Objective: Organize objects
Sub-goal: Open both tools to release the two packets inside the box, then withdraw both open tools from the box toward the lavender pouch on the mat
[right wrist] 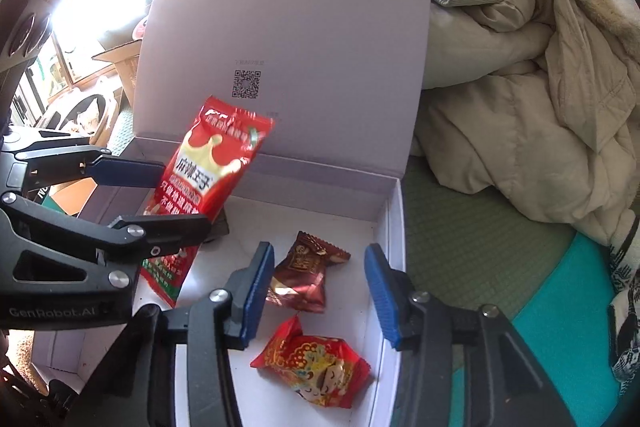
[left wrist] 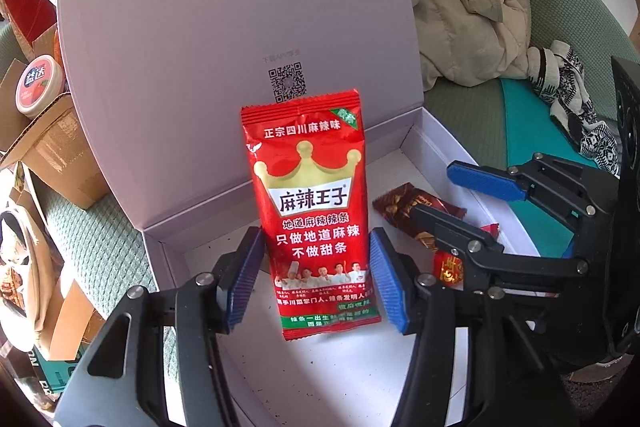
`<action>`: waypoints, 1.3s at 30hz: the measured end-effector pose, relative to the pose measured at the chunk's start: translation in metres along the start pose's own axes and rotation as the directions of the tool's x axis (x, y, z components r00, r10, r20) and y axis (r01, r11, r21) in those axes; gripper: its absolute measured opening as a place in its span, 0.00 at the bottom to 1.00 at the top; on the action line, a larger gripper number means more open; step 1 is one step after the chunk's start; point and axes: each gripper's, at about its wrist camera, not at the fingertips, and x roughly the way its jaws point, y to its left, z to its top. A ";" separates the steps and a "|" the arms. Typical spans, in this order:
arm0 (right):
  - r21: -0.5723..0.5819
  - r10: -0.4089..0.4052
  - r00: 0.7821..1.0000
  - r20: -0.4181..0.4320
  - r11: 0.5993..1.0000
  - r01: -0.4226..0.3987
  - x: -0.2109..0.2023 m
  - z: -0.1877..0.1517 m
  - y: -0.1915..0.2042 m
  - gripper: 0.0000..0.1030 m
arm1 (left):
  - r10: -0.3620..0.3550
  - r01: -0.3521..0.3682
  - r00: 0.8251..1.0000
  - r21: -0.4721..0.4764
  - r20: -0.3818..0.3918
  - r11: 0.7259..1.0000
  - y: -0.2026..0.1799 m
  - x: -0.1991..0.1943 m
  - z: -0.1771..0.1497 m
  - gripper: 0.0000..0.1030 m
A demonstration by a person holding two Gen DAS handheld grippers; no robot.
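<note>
**A:** Red foil was what stood out: the snack packet (left wrist: 316, 219) stood upright between the blue pads of the left gripper (left wrist: 316, 279), its long axis running straight up and its printed face toward the left wrist camera.

**B:** Was it gripped?

**A:** The pads sat just at its two side edges, low on the packet. I could not tell whether they were pressing it or only framing it. From the right wrist view the same packet (right wrist: 208, 187) leaned, top edge tipped toward the raised lid (right wrist: 288, 27).

**B:** Where was all this?

**A:** Inside the pale lilac box (left wrist: 424, 147), over its white floor. The lid stood open behind, like a back wall. The low right wall (right wrist: 394, 227) ran close beside the right gripper's outer finger.

**B:** And the right gripper?

**A:** The right gripper (right wrist: 320, 291) was spread wide and held nothing. Between its fingers lay a dark brown candy (right wrist: 308, 275), touching or nearly touching the left pad (right wrist: 256, 291). A red candy (right wrist: 316, 367) lay nearer the camera, its long axis slanting across the floor.

**B:** Room to move?

**A:** The floor was bare near the back wall on the right, and in front of the packet. Outside the box on the right were a green cushion (right wrist: 472, 247) and a beige coat (right wrist: 520, 99); cardboard boxes (left wrist: 52, 151) crowded the left.
</note>
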 end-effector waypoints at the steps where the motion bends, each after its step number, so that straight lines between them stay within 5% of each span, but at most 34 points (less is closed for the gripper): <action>1: 0.003 0.005 1.000 0.003 1.000 -0.005 -0.002 -0.001 -0.001 0.48 | 0.010 -0.010 1.000 -0.002 -0.003 1.000 0.001 -0.001 0.000 0.51; 23: -0.006 -0.007 0.991 0.135 1.000 0.008 -0.089 0.005 0.008 0.48 | 0.055 -0.053 0.994 -0.028 0.093 0.998 -0.002 -0.093 -0.012 0.51; 39: -0.001 -0.034 0.978 0.208 0.999 0.035 -0.172 -0.030 0.023 0.48 | 0.064 -0.060 0.981 -0.028 0.182 0.998 -0.030 -0.182 -0.054 0.51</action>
